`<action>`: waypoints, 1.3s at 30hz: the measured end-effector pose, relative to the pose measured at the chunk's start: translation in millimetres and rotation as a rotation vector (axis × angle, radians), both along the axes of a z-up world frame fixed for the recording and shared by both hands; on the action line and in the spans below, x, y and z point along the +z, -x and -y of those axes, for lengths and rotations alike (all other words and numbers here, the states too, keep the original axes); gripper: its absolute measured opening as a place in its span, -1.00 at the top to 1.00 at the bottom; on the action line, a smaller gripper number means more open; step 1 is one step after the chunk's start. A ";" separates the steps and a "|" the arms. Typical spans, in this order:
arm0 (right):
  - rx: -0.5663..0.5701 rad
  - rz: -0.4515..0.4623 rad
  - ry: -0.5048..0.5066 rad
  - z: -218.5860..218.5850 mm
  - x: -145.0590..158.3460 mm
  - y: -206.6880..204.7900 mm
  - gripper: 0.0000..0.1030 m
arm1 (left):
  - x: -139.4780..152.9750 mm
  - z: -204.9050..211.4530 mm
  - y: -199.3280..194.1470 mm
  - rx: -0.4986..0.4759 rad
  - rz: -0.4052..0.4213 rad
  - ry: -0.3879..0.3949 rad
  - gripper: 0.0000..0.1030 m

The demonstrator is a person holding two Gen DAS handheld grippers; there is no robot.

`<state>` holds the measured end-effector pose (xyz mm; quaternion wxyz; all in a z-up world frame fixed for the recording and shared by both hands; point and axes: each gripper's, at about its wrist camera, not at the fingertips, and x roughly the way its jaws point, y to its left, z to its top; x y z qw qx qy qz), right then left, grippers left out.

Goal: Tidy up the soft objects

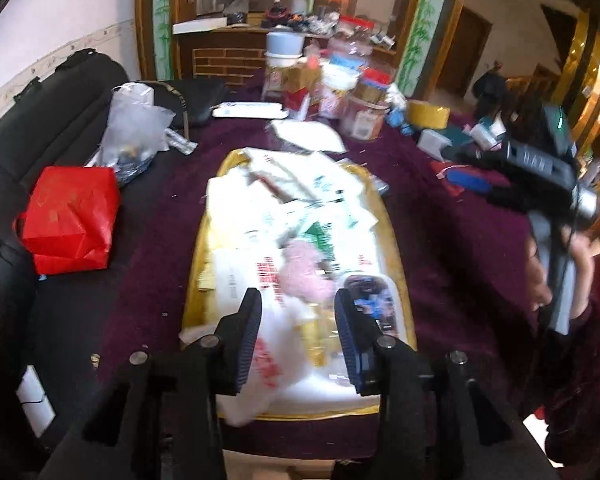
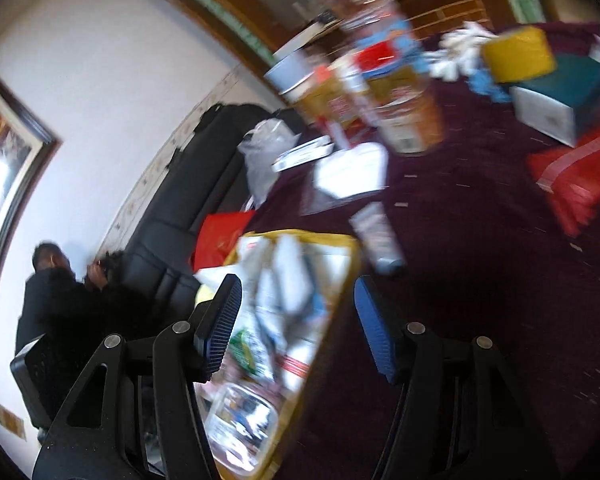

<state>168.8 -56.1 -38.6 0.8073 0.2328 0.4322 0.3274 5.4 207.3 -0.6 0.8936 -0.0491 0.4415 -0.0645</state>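
Note:
A yellow tray (image 1: 396, 240) on the dark red tablecloth holds a heap of white plastic bags and packets (image 1: 284, 208), a pink soft item (image 1: 304, 272) and a clear lidded pack (image 1: 374, 300). My left gripper (image 1: 298, 340) is open, low over the tray's near end, with a white bag with red print (image 1: 266, 364) between its fingers. My right gripper (image 2: 298, 328) is open and empty, tilted, above the tray's edge (image 2: 340, 280). The right gripper's body also shows in the left wrist view (image 1: 540, 168), raised at the right.
A red paper bag (image 1: 70, 218) and a clear plastic bag (image 1: 134, 136) lie left of the tray by a black sofa (image 1: 28, 128). Jars, boxes and a yellow tape roll (image 1: 428, 118) crowd the table's far side. A red packet (image 2: 576, 184) lies right.

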 end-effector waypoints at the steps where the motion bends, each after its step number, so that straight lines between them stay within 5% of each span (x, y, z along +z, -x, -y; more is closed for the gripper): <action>1: -0.021 -0.009 -0.005 16.4 -3.2 2.8 -0.17 | 1.5 4.6 3.0 -0.013 0.012 0.017 0.17; 7: -0.094 -0.058 -0.030 87.1 -20.9 22.9 -0.16 | -7.7 66.2 14.1 -0.175 0.002 0.139 -0.08; 14: -0.111 -0.023 -0.013 128.7 -25.0 62.8 -0.16 | -15.3 147.7 10.0 -0.262 0.019 0.087 -0.09; 20: -0.095 0.076 0.051 152.0 -29.2 97.2 -0.16 | -13.1 189.2 1.3 -0.081 0.199 -0.134 -0.22; 24: -0.107 0.127 0.005 171.1 -43.6 103.1 -0.16 | -8.2 198.8 0.3 0.001 0.303 -0.123 -0.51; 28: -0.113 0.174 -0.033 177.6 -43.3 103.4 -0.16 | -0.6 194.8 4.1 0.134 0.415 -0.174 -0.54; 32: -0.028 0.282 -0.080 159.8 -19.5 121.6 -0.16 | 2.1 170.4 1.7 0.176 0.389 -0.140 -0.54; 39: 0.024 0.373 0.056 52.3 19.1 156.7 -0.16 | 2.7 111.1 26.2 0.369 0.316 -0.173 -0.54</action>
